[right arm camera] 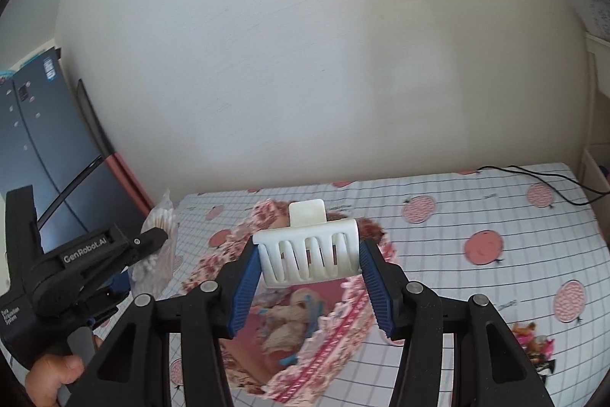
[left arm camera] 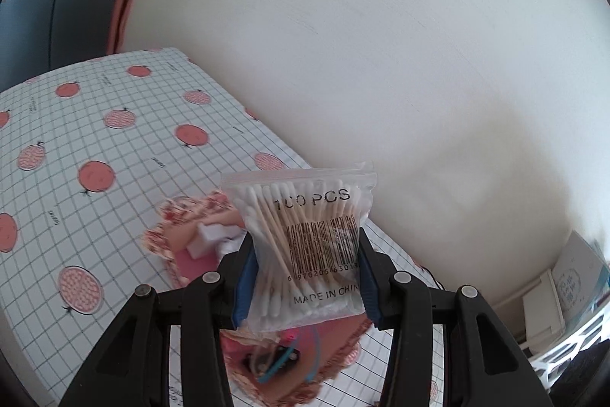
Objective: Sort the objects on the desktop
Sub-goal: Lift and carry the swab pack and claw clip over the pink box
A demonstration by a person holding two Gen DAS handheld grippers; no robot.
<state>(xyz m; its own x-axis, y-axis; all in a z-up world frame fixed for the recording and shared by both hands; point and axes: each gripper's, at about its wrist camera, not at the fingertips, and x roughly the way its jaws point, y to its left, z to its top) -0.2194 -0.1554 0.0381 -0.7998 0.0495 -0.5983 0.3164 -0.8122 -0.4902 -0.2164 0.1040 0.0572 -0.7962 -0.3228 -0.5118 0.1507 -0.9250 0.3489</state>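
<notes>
- Between the blue pads of the left gripper (left arm camera: 303, 277): bag of cotton swabs (left arm camera: 305, 250), clamped at mid-height, raised over the frilled basket (left arm camera: 179, 239).
- Light, soft, slippery film; best pinched across the bundled sticks.
- Clamped in the right gripper (right arm camera: 309, 277): white hair claw (right arm camera: 310, 254), stiff, probably brittle at the teeth.
- Below both: checked tablecloth (right arm camera: 476, 292).

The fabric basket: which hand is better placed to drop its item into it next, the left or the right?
Right, probably. The right gripper holds the white hair clip directly above the fabric basket. The left gripper holds the cotton swab bag nearer the basket's edge.
</notes>
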